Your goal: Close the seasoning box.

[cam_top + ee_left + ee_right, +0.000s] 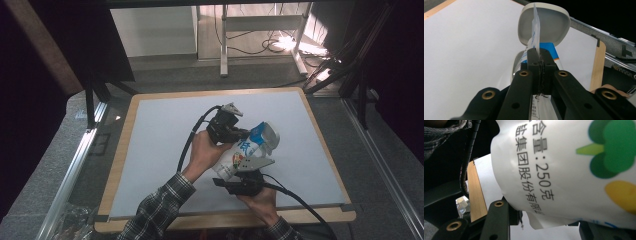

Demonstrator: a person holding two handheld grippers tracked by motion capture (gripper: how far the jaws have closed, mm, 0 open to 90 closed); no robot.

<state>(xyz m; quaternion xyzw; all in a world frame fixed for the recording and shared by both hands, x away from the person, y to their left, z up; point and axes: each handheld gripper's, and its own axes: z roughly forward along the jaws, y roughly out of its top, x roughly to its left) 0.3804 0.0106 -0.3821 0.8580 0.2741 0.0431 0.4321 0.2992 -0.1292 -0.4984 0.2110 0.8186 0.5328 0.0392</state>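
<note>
A white container [235,159] with a blue band, printed text and vegetable pictures is held tilted above the white mat [160,135]. Its rounded grey-white lid [270,136] stands flipped open at the upper end. My left gripper [244,134] comes in from the left, shut on a thin white and blue flap [535,30] of the wrapper just below the lid [544,23]. The jaws of the left gripper [539,53] press together on that flap. My right gripper [241,176] is below, shut on the container's body [574,170], one jaw on each side of it [541,220].
The mat lies on a wooden board [117,165] whose edges show all round. Metal rails [75,165] run along both sides. Beyond the far edge stand white table legs [224,45] and loose cables [280,45] on the floor.
</note>
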